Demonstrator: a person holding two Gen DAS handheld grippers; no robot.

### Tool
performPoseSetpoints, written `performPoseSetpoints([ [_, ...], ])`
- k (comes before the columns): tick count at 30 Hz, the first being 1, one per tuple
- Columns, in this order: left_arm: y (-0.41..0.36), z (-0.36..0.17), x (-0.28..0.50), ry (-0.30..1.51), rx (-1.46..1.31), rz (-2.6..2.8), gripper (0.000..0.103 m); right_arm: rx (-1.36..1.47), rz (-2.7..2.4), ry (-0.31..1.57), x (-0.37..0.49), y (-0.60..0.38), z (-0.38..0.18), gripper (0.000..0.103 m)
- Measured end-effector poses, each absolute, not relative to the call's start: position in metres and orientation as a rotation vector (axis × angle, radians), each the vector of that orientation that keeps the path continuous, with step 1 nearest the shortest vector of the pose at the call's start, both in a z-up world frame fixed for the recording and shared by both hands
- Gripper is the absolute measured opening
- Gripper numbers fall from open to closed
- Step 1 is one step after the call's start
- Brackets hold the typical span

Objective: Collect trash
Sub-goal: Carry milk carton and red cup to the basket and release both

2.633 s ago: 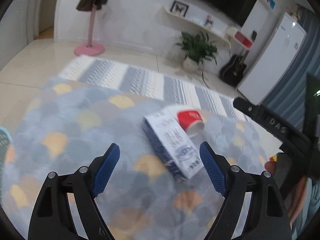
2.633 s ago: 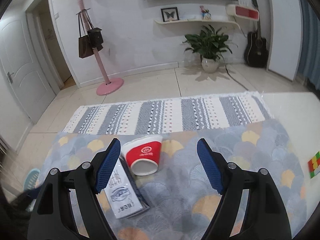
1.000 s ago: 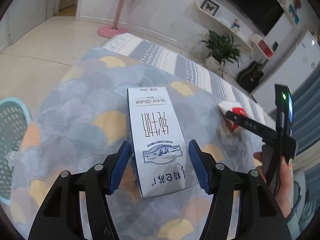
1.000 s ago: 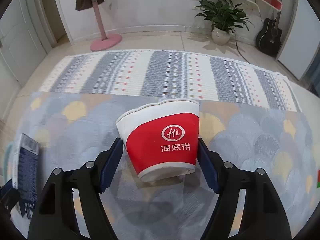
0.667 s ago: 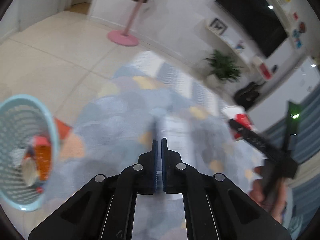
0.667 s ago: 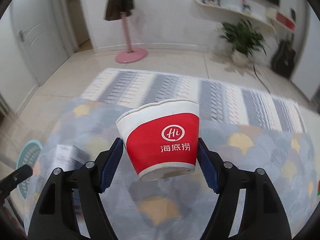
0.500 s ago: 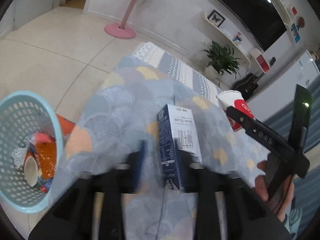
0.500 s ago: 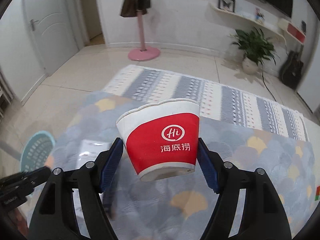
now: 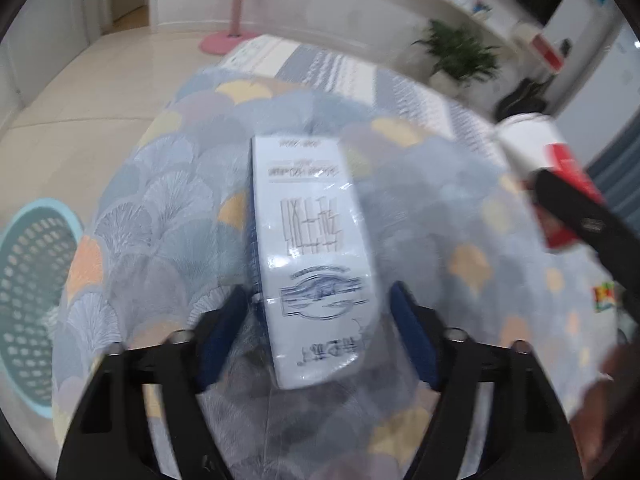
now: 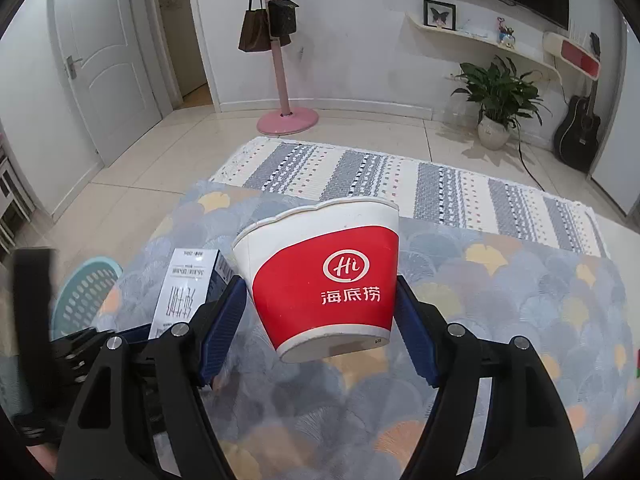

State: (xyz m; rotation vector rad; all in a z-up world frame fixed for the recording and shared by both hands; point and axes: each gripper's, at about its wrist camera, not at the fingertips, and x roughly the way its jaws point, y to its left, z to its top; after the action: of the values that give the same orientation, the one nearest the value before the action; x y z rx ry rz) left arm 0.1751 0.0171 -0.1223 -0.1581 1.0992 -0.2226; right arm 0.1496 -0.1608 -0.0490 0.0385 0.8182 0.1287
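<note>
Having lifted the red cup point(image 10: 326, 280) clamped in the right tool point(image 10: 320, 320), the left tool point(image 9: 316, 332), jaws opening around the carton point(image 9: 312, 248), lags behind for the basket point(image 9: 30, 292).

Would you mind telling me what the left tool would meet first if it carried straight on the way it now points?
Probably the white milk carton, already lying between the opening left tool on the patterned tablecloth; blur hides any contact.

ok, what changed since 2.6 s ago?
Right gripper closed on the paper cup and lifted it off the table. Milk carton is now between the left gripper pads, jaws opening. Basket stays on the floor.
</note>
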Motion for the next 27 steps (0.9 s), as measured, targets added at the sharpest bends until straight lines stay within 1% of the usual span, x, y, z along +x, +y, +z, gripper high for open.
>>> performPoseSetpoints([
  [3, 0.028, -0.113, 0.173, 1.037, -0.187, -0.21, 0.063, 0.034, 0.141, 0.812, 0.146, -0.156, -0.045, 0.069],
  [8, 0.076, -0.07, 0.155, 0.869, -0.257, -0.186, 0.063, 0.042, 0.201, 0.774, 0.141, -0.126, -0.03, 0.069],
  [14, 0.167, -0.025, 0.125, 0.707, -0.365, -0.096, 0.063, 0.021, 0.314, 0.718, 0.135, -0.052, -0.006, 0.069],
  [16, 0.198, -0.017, 0.118, 0.672, -0.405, -0.057, 0.063, 0.007, 0.349, 0.711, 0.135, -0.023, -0.003, 0.069],
  [21, 0.287, -0.021, 0.095, 0.623, -0.491, 0.087, 0.063, -0.03, 0.425, 0.719, 0.135, 0.048, -0.007, 0.069],
  [27, 0.354, -0.057, 0.083, 0.685, -0.57, 0.21, 0.063, -0.066, 0.507, 0.795, 0.136, 0.13, -0.037, 0.07],
])
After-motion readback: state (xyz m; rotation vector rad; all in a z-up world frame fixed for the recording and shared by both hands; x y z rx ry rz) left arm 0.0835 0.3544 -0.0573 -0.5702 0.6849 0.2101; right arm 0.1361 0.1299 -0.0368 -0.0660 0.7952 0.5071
